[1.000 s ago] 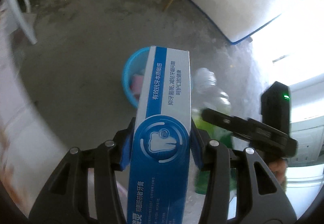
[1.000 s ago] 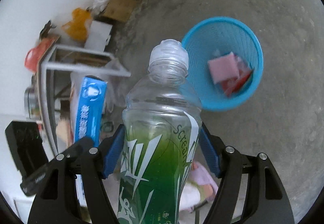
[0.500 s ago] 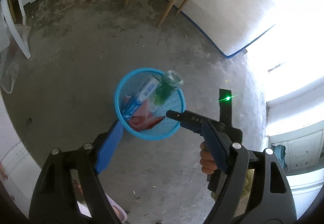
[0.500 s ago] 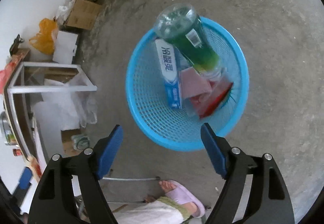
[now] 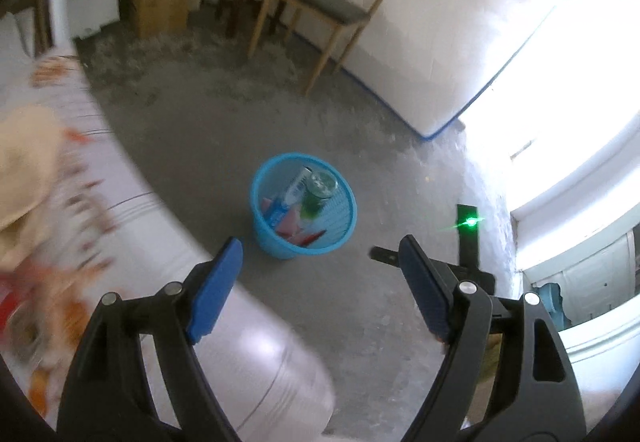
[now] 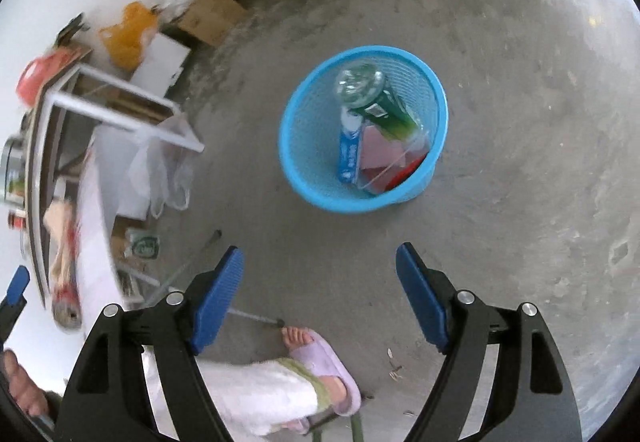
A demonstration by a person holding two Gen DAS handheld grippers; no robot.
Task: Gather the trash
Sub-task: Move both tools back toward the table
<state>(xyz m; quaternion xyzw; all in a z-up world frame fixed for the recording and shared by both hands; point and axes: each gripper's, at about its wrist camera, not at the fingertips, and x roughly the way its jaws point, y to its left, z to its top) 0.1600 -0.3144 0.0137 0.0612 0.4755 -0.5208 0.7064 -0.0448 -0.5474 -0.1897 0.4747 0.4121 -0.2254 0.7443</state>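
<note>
Basket: a round blue plastic mesh basket (image 6: 362,130) stands on the grey concrete floor (image 6: 520,122); in the left wrist view the same basket (image 5: 303,204) is in the middle, farther from the camera.
Trash in the basket: a clear plastic bottle with green liquid (image 6: 370,96) lies tilted, its bottom end up near the far rim; a long blue and white toothpaste box (image 6: 349,148) leans just left of it, touching it; a pink flat piece (image 6: 380,152) and a red wrapper (image 6: 404,170) lie low at the near right side.
Same trash, left wrist view: the bottle (image 5: 318,192) and the box (image 5: 286,198) stand side by side inside the basket.
Left tongs (image 5: 320,282): wide apart, blue pads with nothing between them, held above the floor, on the near side of the basket.
Right tongs (image 6: 320,292): also spread wide and holding nothing, above the floor near the basket; in the left wrist view its black body with a green light (image 5: 468,238) shows to the right of the basket.
Person: a foot in a lilac slipper (image 6: 320,366) stands on the floor, just beside the right tongs.
Table: a blurred table with a white patterned cloth (image 5: 80,222) is at the left.
Far side: a wooden chair with a grey seat (image 5: 324,2) stands by the white wall, and a brown cardboard box (image 5: 160,8) is left of it.
</note>
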